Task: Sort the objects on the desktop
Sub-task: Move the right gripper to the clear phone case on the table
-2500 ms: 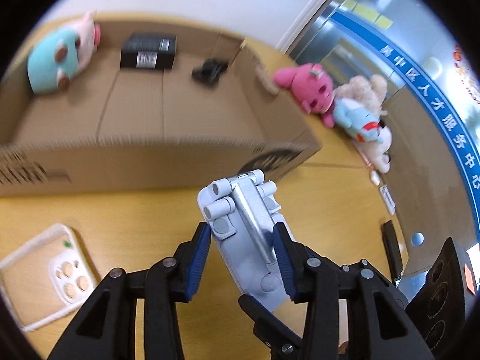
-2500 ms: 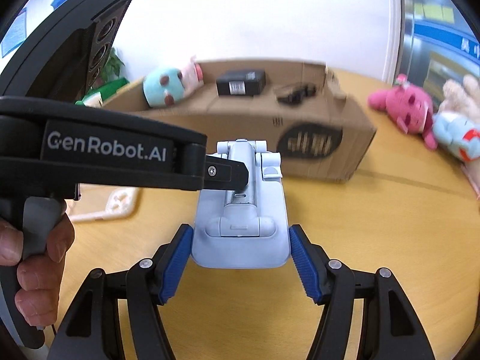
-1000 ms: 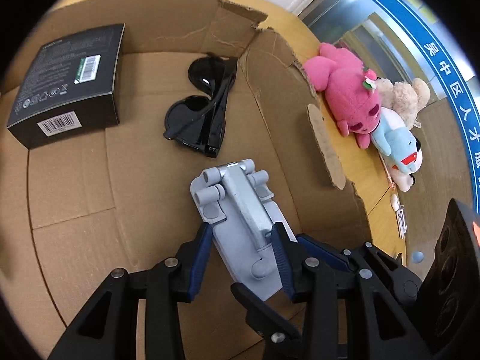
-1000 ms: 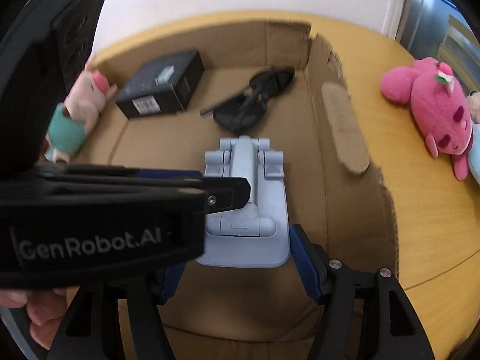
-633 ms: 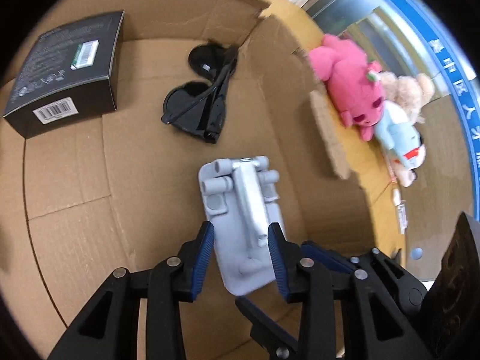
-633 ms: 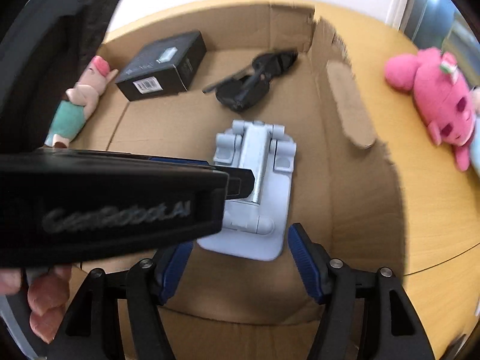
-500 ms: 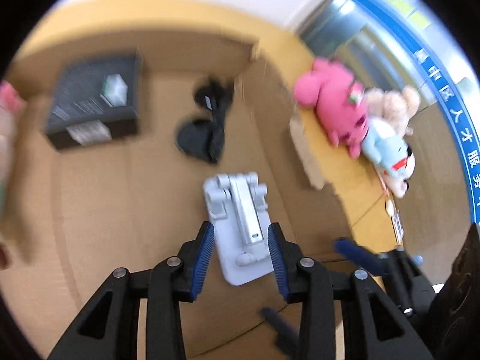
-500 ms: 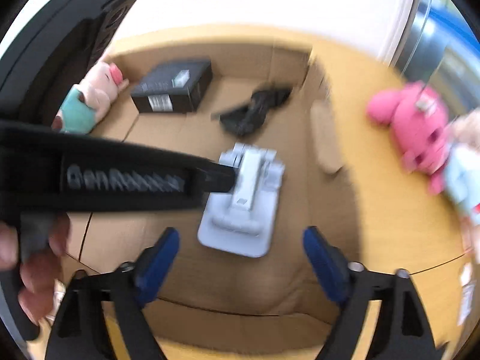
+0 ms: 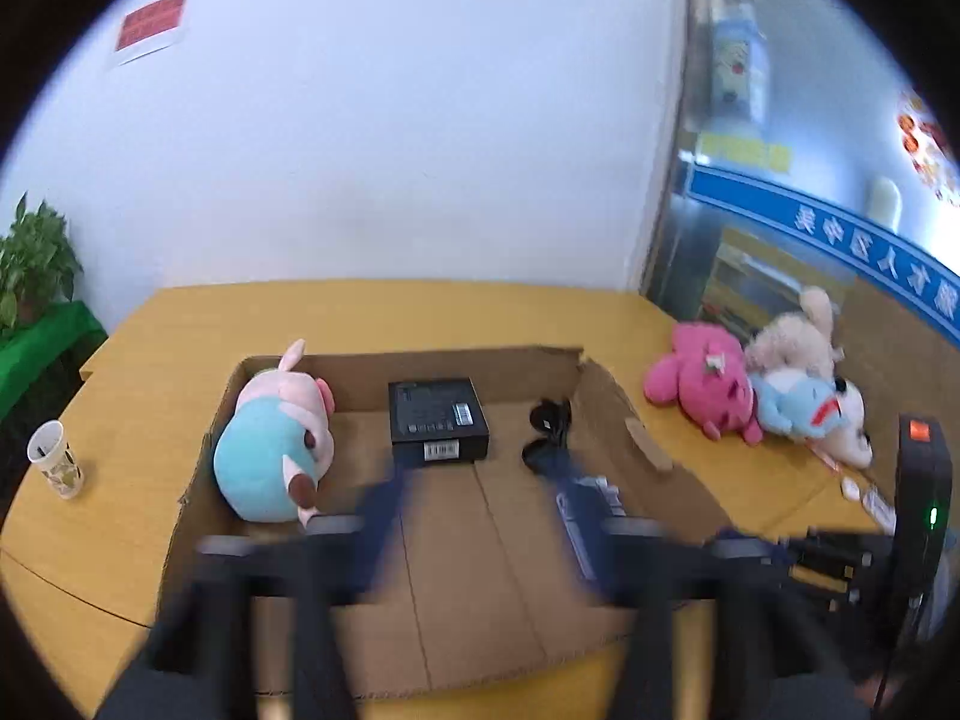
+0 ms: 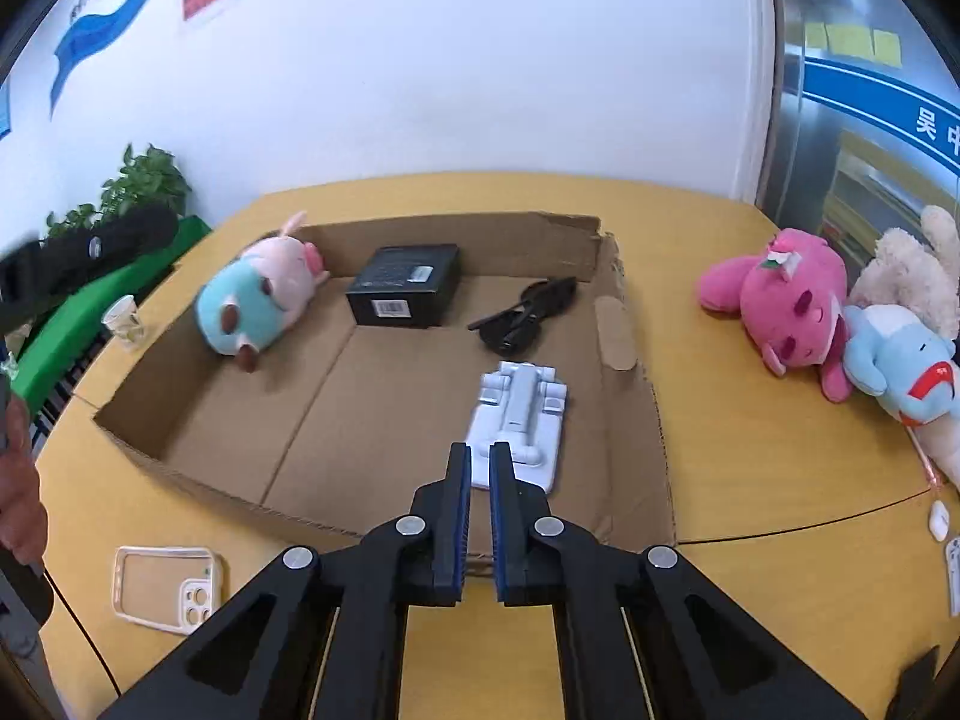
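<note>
The grey phone stand (image 10: pixel 521 427) lies flat on the floor of the open cardboard box (image 10: pixel 180 462), near its right wall. My right gripper (image 10: pixel 478 498) is shut and empty, pulled back over the box's front wall. My left gripper (image 9: pixel 480 531) is blurred by motion; its blue pads stand wide apart with nothing between them, above the box (image 9: pixel 456 648). The box also holds a teal and pink plush (image 10: pixel 252 300), a black carton (image 10: pixel 405 292) and black sunglasses (image 10: pixel 525 315). In the left wrist view the stand is mostly hidden behind the right finger.
A clear phone case (image 10: pixel 170 587) lies on the yellow table in front of the box. Pink, cream and blue plush toys (image 10: pixel 798 306) lie to the right. A paper cup (image 9: pixel 54 459) stands at the left. A green plant stand is at far left.
Both grippers let go of the phone stand, which now lies in the box. Both have pulled up and back. The left opened wide; the right closed empty.
</note>
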Available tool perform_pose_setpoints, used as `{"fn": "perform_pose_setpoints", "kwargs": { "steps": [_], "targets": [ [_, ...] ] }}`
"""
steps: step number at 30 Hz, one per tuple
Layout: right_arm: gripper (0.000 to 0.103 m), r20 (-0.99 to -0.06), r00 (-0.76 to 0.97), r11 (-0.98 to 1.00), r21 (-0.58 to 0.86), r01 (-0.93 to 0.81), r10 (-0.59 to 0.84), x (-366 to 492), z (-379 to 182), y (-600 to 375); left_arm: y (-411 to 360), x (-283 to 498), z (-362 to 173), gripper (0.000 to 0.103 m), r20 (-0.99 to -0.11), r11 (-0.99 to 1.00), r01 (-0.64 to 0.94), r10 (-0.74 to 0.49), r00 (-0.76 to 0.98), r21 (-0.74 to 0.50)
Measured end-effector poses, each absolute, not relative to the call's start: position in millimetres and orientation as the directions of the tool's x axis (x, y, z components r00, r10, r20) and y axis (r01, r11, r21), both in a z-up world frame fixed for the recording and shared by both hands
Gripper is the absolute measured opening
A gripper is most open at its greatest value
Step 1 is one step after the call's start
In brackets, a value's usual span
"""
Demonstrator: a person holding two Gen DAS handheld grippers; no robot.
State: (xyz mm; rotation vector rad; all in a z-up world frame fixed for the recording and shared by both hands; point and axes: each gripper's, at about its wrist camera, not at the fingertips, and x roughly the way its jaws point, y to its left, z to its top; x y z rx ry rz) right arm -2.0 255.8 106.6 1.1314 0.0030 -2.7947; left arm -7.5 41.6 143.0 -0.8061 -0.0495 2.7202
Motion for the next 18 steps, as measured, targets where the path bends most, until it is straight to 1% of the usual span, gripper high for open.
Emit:
{"fn": "perform_pose_setpoints", "kwargs": {
  "steps": [1,3,4,5,6,7,8,9,10,11,15,18],
  "targets": [
    [0.006,-0.687,-0.718,-0.992,0.039,0.121,-0.114,2,106,252,41,-6,141,0.005,-0.549,-0.953,-0.279,0.297,-0.781,-0.119],
    [0.02,-0.675,-0.728,-0.991,0.045,0.122,-0.121,8,109,248,36,2,139,0.005,-0.558,-0.956,-0.265,0.288,-0.779,-0.124],
    [0.053,-0.672,-0.732,-0.992,0.043,0.117,-0.115,11,111,246,36,8,139,0.005,-0.556,-0.959,-0.257,0.277,-0.784,-0.116],
    [0.088,-0.659,-0.744,-0.993,0.035,0.113,-0.108,15,114,244,32,13,140,0.008,-0.548,-0.964,-0.243,0.262,-0.794,-0.109],
    [0.097,-0.64,-0.76,-0.993,0.03,0.115,-0.108,19,116,242,29,20,142,0.014,-0.54,-0.97,-0.223,0.241,-0.806,-0.1],
    [0.098,-0.614,-0.781,-0.992,0.024,0.122,-0.111,24,120,240,26,25,144,0.035,-0.535,-0.975,-0.205,0.221,-0.816,-0.09],
    [0.098,-0.603,-0.789,-0.991,0.02,0.134,-0.119,27,122,238,22,29,145,0.064,-0.527,-0.981,-0.18,0.193,-0.827,-0.077],
    [0.098,-0.604,-0.787,-0.989,0.023,0.144,-0.128,29,124,236,19,35,144,0.074,-0.517,-0.985,-0.158,0.171,-0.839,-0.069],
    [0.098,-0.606,-0.783,-0.987,0.028,0.155,-0.14,29,124,234,15,42,145,0.081,-0.503,-0.989,-0.137,0.15,-0.851,-0.063],
    [0.098,-0.607,-0.78,-0.985,0.034,0.167,-0.153,30,124,231,11,46,145,0.081,-0.495,-0.991,-0.123,0.135,-0.858,-0.057],
    [0.098,-0.61,-0.772,-0.98,0.046,0.192,-0.179,32,122,219,-5,57,141,0.081,-0.524,-0.996,-0.081,0.086,-0.847,-0.031],
    [0.098,-0.601,-0.777,-0.978,0.042,0.203,-0.187,35,124,211,-9,58,140,0.081,-0.522,-0.998,-0.059,0.058,-0.851,-0.015]
  ]
}}
